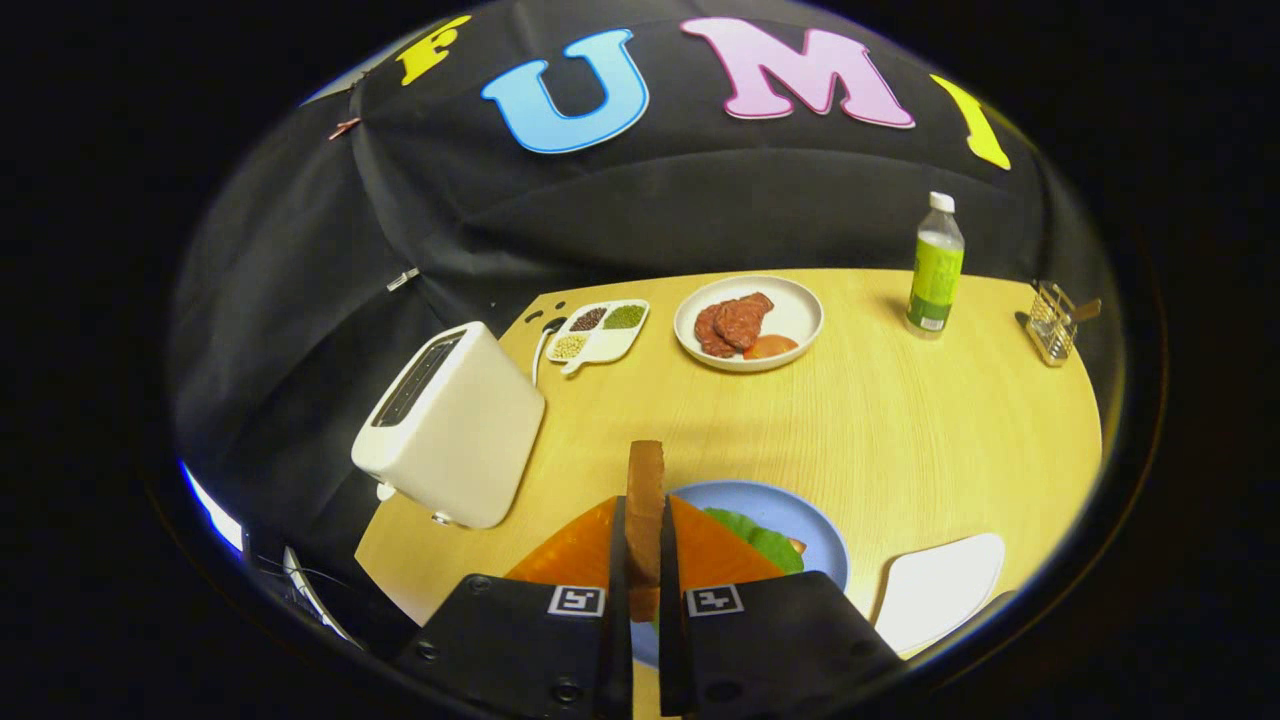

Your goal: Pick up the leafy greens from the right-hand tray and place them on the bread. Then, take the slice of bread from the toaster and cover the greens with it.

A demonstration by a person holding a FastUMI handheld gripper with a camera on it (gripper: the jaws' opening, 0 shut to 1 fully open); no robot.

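My gripper (644,545) is shut on a slice of bread (645,490), held upright on edge between both fingers. Just beyond and under the fingers lies a blue plate (800,515) with leafy greens (760,538) on it; the bread beneath the greens is mostly hidden by my fingers. A white toaster (450,425) stands to the left of the fingers, its slots dark. A white tray (940,590) lies to the right of the blue plate with nothing on its visible part.
At the far side of the wooden table (900,420) sit a white plate with meat slices (748,322), a divided dish of seeds (598,330), a green bottle (936,268) and a wire holder (1052,322).
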